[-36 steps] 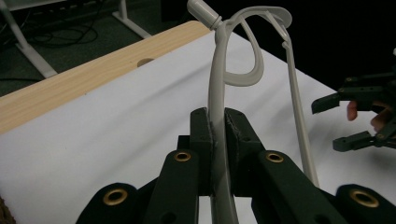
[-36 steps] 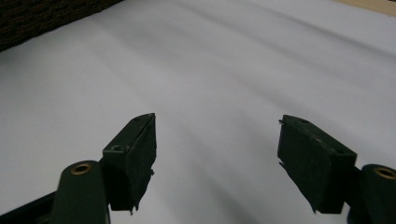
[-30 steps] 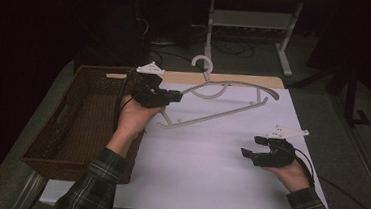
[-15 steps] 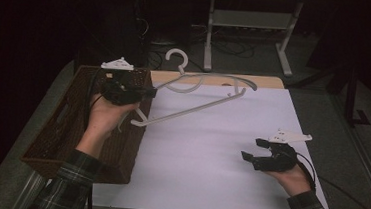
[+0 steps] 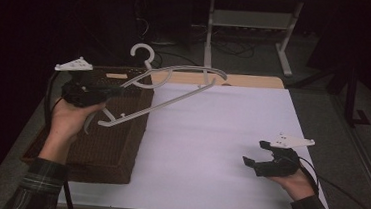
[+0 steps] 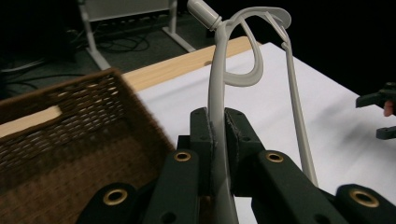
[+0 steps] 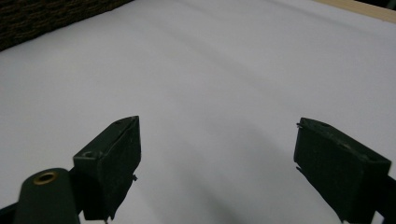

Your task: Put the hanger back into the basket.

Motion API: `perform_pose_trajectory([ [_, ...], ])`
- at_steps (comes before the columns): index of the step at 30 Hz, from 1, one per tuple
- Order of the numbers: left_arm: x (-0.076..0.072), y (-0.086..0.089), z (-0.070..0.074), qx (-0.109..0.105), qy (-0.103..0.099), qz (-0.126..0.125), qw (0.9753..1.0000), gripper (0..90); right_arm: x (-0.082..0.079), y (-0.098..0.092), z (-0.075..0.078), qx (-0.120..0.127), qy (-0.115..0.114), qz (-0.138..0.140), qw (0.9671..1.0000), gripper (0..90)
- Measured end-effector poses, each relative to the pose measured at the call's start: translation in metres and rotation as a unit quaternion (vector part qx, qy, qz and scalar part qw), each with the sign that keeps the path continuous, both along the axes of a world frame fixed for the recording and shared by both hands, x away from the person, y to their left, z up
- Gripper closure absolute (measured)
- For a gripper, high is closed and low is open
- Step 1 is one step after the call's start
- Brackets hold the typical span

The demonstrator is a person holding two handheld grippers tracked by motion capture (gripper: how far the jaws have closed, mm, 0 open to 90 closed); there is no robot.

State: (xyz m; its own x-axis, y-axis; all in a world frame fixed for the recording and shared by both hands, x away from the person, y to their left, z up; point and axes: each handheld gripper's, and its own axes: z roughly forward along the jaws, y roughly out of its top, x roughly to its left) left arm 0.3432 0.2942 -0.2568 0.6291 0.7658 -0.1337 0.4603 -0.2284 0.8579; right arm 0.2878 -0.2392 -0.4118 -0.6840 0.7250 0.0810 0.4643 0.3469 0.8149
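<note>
Holding the hanger (image 5: 174, 91) by one thin arm, your left gripper (image 5: 105, 91) has its jaws shut tight on it, up in the air at the upper left, over the basket (image 5: 120, 144). The hanger looks light, stiff and smooth, so it may swing. Your right gripper (image 5: 260, 154) rests low right on the desk (image 5: 205, 151), jaws wide open, empty.

A white sheet (image 5: 221, 137) covers most of the counter, whose bare wooden edge (image 5: 245, 80) shows along the sheet's far side, in the upper middle of the frame. On the floor beyond it, at the top of the frame, stands a pale metal stand (image 5: 250, 24) with 2 splayed feet, and dark cables (image 5: 228, 47) lie tangled around its base. The surroundings are dark.
</note>
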Motion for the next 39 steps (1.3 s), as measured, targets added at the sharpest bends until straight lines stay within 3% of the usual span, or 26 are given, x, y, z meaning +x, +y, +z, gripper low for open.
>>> perform_pose_trajectory([
  [9,-0.014,0.041,0.0,0.006,-0.008,0.032,0.9994,83.0,0.002,0.0,-0.002,-0.003,0.004,-0.005,1.0,14.4],
  [17,-0.02,0.077,-0.008,0.015,-0.009,0.078,0.9968,83.0,0.004,-0.002,-0.004,-0.006,0.007,-0.009,0.9999,14.4],
  [23,-0.025,0.098,-0.011,0.024,-0.01,0.105,0.9941,83.0,0.004,-0.002,-0.004,-0.006,0.009,-0.012,0.9999,14.4],
  [32,-0.033,0.138,-0.021,0.015,-0.005,0.156,0.9876,83.0,0.006,-0.003,-0.006,-0.006,0.01,-0.014,0.9998,14.5],
  [39,-0.036,0.152,-0.033,0.032,0.004,0.174,0.9842,82.9,0.007,-0.003,-0.006,-0.008,0.012,-0.013,0.9998,14.8],
])
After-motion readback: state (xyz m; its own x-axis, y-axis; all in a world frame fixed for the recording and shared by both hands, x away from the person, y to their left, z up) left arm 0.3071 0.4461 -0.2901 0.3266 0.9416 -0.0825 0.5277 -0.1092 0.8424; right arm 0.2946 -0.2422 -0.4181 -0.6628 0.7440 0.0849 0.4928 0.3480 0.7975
